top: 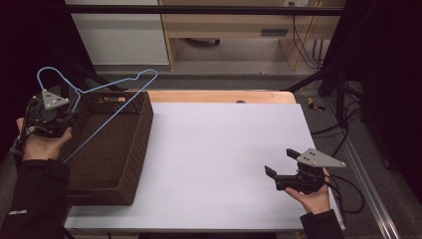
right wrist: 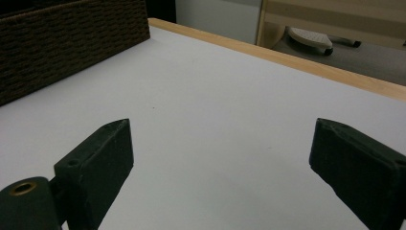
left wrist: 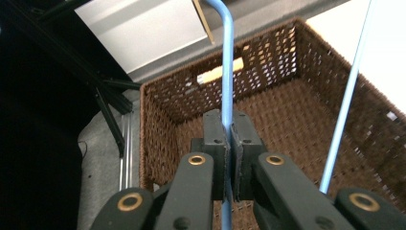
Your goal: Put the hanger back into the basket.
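Left tongs point(left wrist: 229, 139) clamped on blue wire hanger point(top: 94, 92), held above brown wicker basket point(top: 134, 144) at bench point(top: 224, 149) 9 o'clock. Right tongs point(top: 279, 163) apart, at 4 o'clock.

The left tongs point(top: 69, 115) hold a blue wire hanger point(top: 97, 89) lifted over the brown wicker basket point(top: 127, 149) just to their right. The right tongs point(top: 281, 163) hang spread wide above the white counter point(top: 219, 149), well apart from the basket.
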A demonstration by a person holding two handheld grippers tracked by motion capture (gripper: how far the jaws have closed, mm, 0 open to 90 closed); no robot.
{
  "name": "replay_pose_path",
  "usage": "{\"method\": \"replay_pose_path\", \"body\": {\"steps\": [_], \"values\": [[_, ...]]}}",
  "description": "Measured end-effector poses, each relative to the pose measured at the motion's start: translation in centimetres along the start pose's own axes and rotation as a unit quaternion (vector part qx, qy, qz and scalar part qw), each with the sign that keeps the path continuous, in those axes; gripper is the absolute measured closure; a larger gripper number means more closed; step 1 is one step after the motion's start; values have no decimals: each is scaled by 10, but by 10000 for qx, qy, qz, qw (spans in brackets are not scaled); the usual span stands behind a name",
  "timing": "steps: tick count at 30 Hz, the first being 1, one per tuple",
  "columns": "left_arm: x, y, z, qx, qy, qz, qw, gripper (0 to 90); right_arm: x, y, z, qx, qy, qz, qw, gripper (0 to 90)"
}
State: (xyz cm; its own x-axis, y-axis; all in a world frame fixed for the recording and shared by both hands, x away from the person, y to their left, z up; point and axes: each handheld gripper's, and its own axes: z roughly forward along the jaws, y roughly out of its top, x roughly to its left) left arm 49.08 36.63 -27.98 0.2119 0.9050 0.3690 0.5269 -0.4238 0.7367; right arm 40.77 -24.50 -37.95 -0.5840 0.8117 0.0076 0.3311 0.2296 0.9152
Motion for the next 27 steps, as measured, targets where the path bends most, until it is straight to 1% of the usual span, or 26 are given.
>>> {"method": "replay_pose_path", "body": {"steps": [2,3,4,6,7,9,12,14,16,17,18,19,22,25,26,27], "values": [[0,-1,2,28,8,2,10000,873,1,0,1,19,-18,12,10000,84],[0,-3,5,63,31,28,10000,873,1,0,1,19,-18,12,10000,84],[-1,-6,9,109,99,83,9999,873,1,0,1,30,-30,8,10000,84],[0,-7,11,148,104,97,9998,873,1,0,1,30,-38,-4,10000,84],[0,-10,15,196,201,143,9995,873,1,0,1,33,-37,5,10000,85],[1,-12,16,229,198,139,9994,873,1,0,1,31,-32,0,10000,85],[3,-18,20,285,270,197,9990,873,1,0,2,49,-32,-19,10000,85],[4,-20,22,310,273,191,9990,873,1,-1,2,57,-31,-31,10000,85],[6,-25,25,348,346,185,9986,873,2,-1,2,54,-32,-30,10000,85],[6,-25,25,348,346,185,9986,873,2,-1,2,54,-32,-30,10000,85],[7,-29,28,381,410,185,9983,873,1,-1,2,51,-16,-32,10000,85],[7,-29,28,381,410,185,9983,873,1,-1,2,51,-16,-32,10000,85],[12,-36,30,470,464,185,9976,873,1,-1,2,44,-25,-39,10000,85],[13,-39,32,496,466,180,9975,873,2,-1,3,60,-32,-10,10000,85],[13,-42,34,548,470,212,9972,873,2,-1,3,66,-16,-41,10000,85],[13,-42,34,548,470,212,9972,873,2,-1,3,66,-16,-41,10000,85]]}}
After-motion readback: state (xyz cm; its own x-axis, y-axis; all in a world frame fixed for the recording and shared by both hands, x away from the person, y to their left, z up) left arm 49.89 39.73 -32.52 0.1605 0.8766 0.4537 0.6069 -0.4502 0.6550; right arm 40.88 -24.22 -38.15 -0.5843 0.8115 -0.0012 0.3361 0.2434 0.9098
